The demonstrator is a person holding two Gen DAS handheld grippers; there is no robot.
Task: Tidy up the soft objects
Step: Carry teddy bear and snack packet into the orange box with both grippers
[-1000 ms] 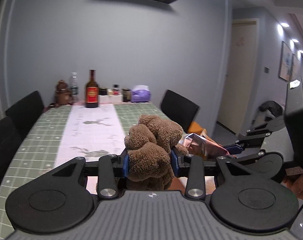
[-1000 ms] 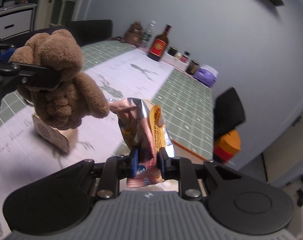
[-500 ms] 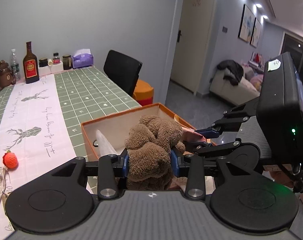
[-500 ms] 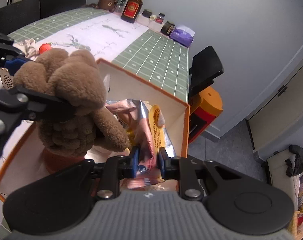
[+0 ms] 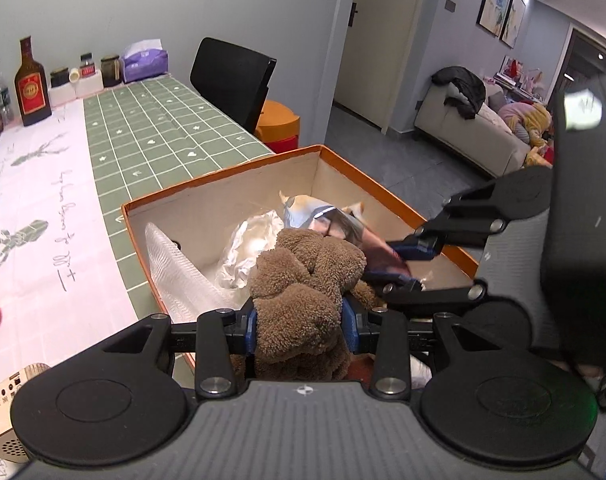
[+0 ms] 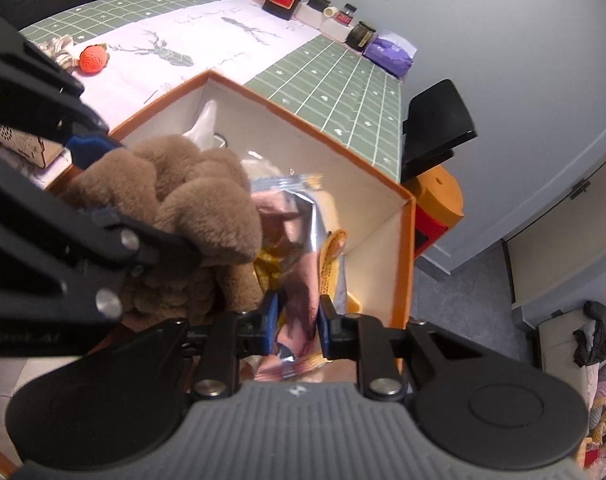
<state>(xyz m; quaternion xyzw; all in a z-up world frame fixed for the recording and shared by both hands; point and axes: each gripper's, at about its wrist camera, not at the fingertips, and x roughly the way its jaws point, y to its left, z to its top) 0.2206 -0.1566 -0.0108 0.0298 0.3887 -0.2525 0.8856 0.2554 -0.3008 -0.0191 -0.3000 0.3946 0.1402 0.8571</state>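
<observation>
Both grippers now lower over orange box [image 5: 387, 194]: left [image 5: 299, 326] clamping brown plush [image 5: 303, 280], right [image 6: 297, 320] pinching foil packet [image 6: 291, 216].

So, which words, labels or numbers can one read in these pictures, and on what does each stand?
Nothing reads with certainty.
Table runner: handwritten script, not legible.
Brown bottle: red label, print too small.
Snack bag in the right gripper: orange print, blurred.
Wooden box: digits, perhaps "00", too small.
Plush toy in the left gripper: no text.
</observation>
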